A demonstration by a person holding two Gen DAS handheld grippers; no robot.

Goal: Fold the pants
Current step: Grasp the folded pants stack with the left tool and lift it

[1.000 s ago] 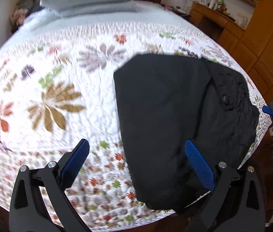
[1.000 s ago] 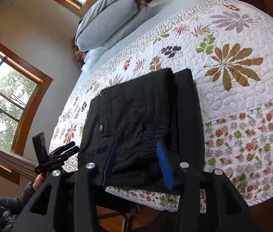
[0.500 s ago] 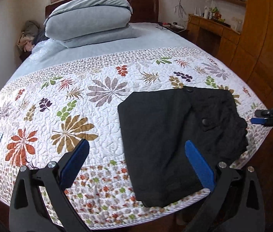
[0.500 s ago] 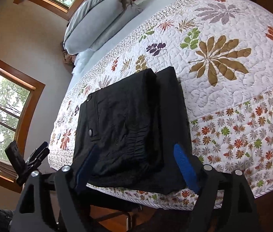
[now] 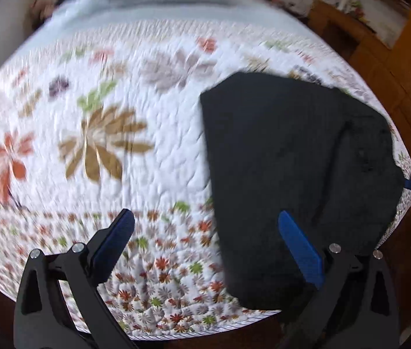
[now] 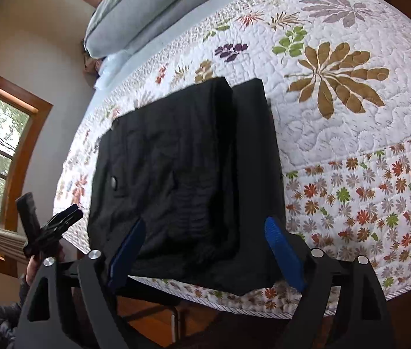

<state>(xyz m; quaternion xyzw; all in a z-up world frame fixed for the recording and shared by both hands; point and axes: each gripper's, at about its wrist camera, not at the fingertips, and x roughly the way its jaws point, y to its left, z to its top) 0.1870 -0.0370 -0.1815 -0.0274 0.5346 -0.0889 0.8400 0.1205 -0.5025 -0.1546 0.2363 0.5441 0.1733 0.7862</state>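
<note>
Now the folded black fabric pants [image 6: 182, 174] lie flat on the white floral quilted bedspread [image 6: 336, 133], at the near edge of the bed, one corner hanging just over the hem. A narrower folded layer sits on the wider one beneath; a round snap shows on the left part in the right wrist view.

Right gripper [image 6: 205, 250]: black frame, blue pads. Its jaws have just been opening, from about half closed a second ago with the near hem of the pants between the pads, to wide apart now. The pads stand either side of the near hem and press on nothing; the cloth lies slack.

Left gripper [image 5: 205, 244]: fingers wide apart, as in both earlier frames, nothing clamped. Its right pad is over the left near part of the pants, its left pad over bare bedspread. Half a second ago this view showed the grey pillows [image 6: 135, 14] in full; now only their lower edge, and the view is motion-blurred.
</note>
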